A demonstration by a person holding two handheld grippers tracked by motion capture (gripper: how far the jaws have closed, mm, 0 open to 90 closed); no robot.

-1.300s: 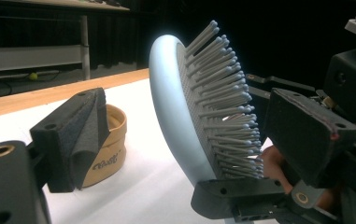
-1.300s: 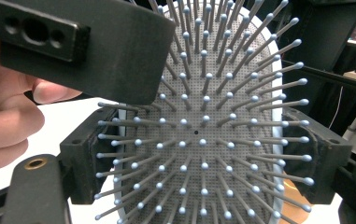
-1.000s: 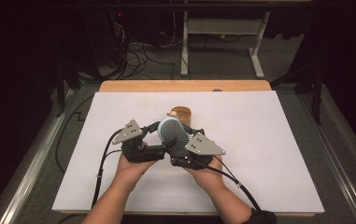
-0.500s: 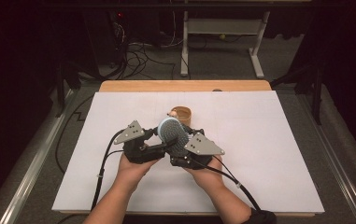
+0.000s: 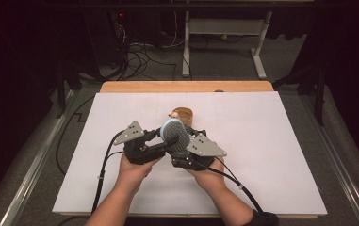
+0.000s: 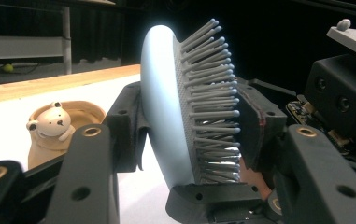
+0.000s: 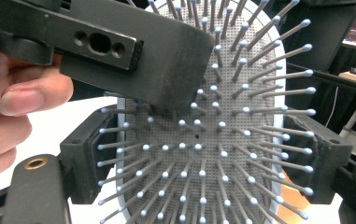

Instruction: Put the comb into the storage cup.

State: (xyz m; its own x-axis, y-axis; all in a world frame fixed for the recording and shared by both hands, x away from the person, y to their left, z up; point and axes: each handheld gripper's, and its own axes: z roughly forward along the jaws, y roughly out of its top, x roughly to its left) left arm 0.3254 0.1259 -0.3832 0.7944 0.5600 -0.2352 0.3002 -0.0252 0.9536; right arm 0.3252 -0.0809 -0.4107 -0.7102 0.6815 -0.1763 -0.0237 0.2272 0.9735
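The person is holding a pale blue hairbrush [image 5: 176,137] up in the air, over the middle of the white table [image 5: 285,155]. Both claws are meeting on it.

The right gripper [image 7: 203,154] is squeezing the brush head by its two side edges. One jaw is pressing on each side, and the bristles are pointing toward that gripper's camera.

The left gripper [image 6: 192,126] is coming at the brush from the other way. Its jaws have just been closing, with the brush head between them. In the left gripper view, one jaw is sitting against the smooth back of the brush and the other is pushing into the tips of the bristles. I think it is gripping the brush now, front and back.

So the brush looks like it is being passed from one hand to the other. The lifting part is done, and the second grip looks on. What is left, I guess, is for the right gripper to let go so the left one is carrying the brush alone.

A little tan cup with a small bear on its rim [image 5: 183,114] is standing on the table just behind the hands. Nothing is touching it.
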